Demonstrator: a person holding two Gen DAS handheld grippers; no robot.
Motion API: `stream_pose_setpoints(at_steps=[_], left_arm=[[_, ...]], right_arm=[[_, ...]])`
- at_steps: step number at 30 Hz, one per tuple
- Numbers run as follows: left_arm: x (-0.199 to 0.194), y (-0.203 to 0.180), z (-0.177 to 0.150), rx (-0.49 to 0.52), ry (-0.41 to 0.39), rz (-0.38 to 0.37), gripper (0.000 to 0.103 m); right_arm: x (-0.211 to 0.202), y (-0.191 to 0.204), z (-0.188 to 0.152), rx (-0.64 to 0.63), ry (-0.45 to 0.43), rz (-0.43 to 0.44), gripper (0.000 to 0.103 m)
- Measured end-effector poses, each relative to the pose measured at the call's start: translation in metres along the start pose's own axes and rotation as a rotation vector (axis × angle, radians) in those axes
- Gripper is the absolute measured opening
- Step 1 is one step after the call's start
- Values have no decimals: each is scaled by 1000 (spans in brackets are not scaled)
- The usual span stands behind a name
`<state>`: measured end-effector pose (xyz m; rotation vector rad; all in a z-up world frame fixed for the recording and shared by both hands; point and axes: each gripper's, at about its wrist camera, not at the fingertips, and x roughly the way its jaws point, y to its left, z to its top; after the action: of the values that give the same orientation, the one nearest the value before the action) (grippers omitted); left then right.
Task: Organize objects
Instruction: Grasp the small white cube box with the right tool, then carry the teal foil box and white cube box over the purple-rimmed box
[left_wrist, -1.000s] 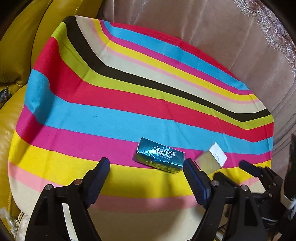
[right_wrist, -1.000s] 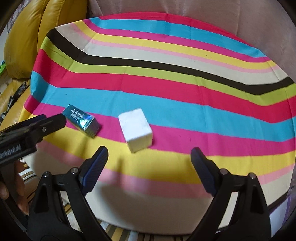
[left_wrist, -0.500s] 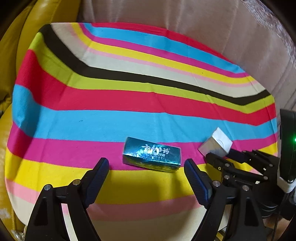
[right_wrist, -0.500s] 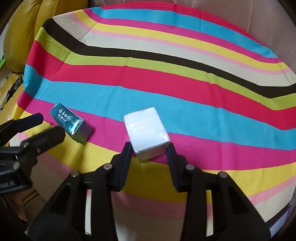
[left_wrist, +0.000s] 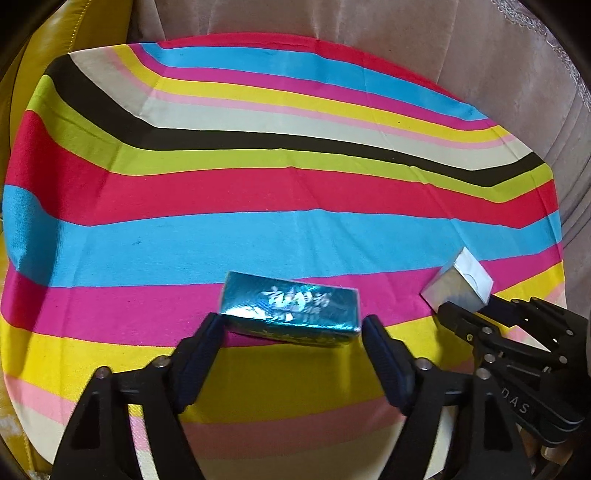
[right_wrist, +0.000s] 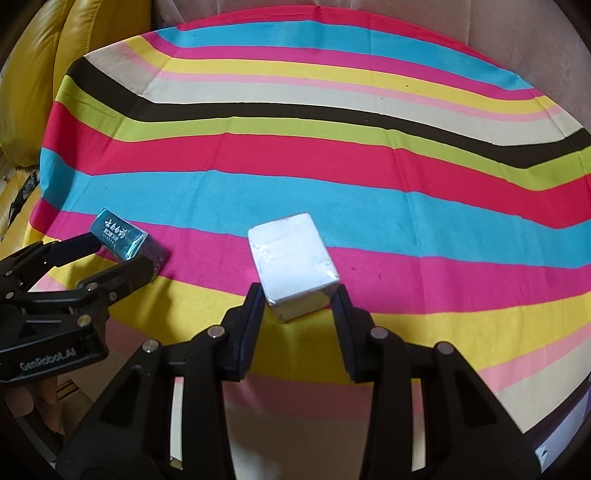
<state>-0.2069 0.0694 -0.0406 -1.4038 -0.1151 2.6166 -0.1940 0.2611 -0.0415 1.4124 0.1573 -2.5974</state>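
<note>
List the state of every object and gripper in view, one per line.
Teal box: lying flat on the striped cloth, between the left gripper's fingers.
White box: on the cloth, clamped at its near end.
Left gripper: closing around the teal box.
Right gripper: shut on the white box.

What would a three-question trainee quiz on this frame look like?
1. True or false: the right claw is shut on the white box.
2. The teal box lies between the fingers of: A) the left claw; B) the right claw; C) neither.
3. Fill in: both boxes rest on a _____ cloth.

Key: 1 true. 2 A; its jaws are closing around the box. 3 striped.
</note>
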Motion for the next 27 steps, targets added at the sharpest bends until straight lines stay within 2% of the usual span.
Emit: stream_pose_setpoints(at_steps=[13,27], left_arm=[[-14,-10,-10,27,-35,-21,73],[-42,-35,-24,59,-60,-59,73]], right_arm=[[-14,0,-14,20,9,-1,42],[-51,-3,-33,41,-25,-66,42]])
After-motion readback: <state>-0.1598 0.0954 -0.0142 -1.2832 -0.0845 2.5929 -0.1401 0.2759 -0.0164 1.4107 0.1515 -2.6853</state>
